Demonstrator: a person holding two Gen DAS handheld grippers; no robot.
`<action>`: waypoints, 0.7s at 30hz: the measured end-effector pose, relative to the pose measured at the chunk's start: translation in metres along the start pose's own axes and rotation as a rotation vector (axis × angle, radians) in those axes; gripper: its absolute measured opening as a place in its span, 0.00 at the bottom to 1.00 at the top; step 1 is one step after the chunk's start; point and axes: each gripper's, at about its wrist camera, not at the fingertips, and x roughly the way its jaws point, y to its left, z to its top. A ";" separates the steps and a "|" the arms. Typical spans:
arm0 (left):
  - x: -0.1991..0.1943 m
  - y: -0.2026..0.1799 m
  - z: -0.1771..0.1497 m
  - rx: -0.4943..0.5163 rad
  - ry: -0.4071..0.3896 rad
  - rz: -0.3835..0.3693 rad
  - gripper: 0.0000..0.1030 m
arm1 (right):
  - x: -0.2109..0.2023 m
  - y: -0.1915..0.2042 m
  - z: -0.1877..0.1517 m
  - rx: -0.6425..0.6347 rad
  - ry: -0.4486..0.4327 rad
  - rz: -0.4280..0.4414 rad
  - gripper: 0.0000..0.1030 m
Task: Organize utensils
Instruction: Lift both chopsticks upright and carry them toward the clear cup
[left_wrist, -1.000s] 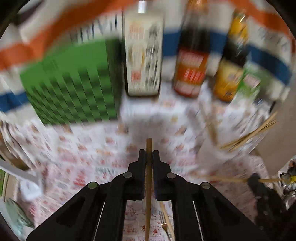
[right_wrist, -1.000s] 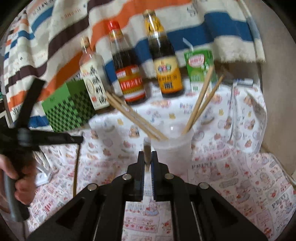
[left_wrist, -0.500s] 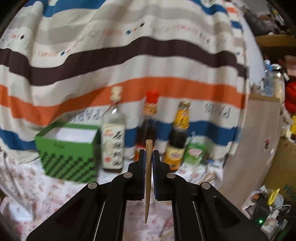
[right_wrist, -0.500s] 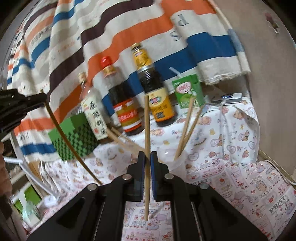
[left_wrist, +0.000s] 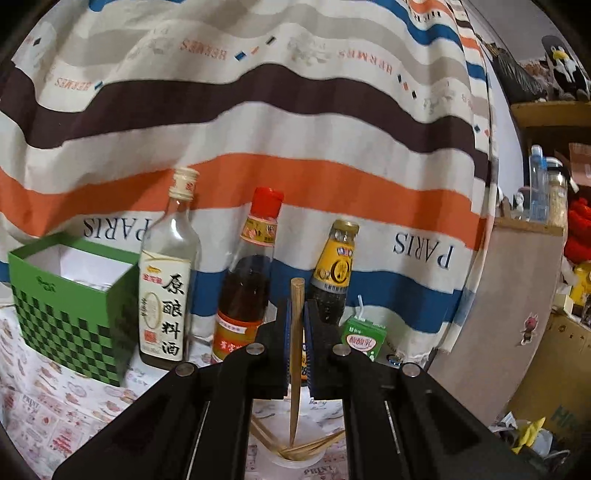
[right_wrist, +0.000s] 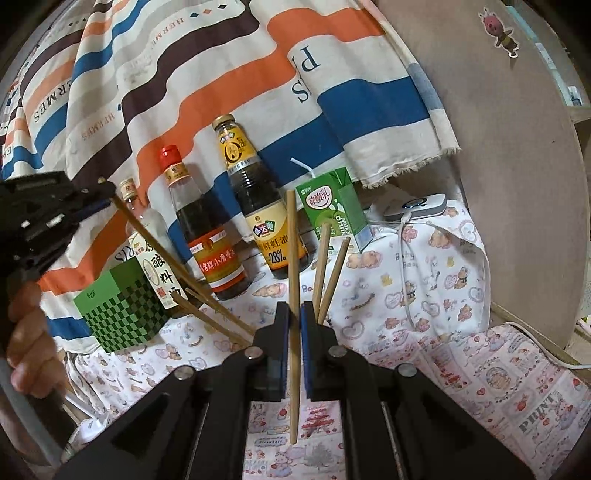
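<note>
Left hand-held gripper clamps one chopstick, tip over the plastic cup at bottom centre. Right hand-held gripper clamps another chopstick. Several chopsticks already in cup; these two likely remain.

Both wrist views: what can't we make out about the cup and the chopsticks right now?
- Cup: left wrist view shows only its rim and front; the left gripper body covers both sides. Right wrist view: fully hidden behind the right gripper.
- Loose chopsticks: lower ends hidden behind the right gripper.
- Left gripper's chopstick: whether its tip is inside the cup cannot be told.
</note>
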 end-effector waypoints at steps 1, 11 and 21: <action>0.005 -0.001 -0.005 0.010 0.012 0.005 0.06 | 0.000 0.000 0.000 0.002 0.001 0.000 0.05; 0.051 -0.008 -0.054 0.121 0.202 0.016 0.06 | 0.004 0.001 -0.001 0.006 0.027 0.006 0.05; 0.062 -0.002 -0.068 0.129 0.243 0.034 0.06 | 0.002 -0.002 0.002 0.015 0.013 0.000 0.05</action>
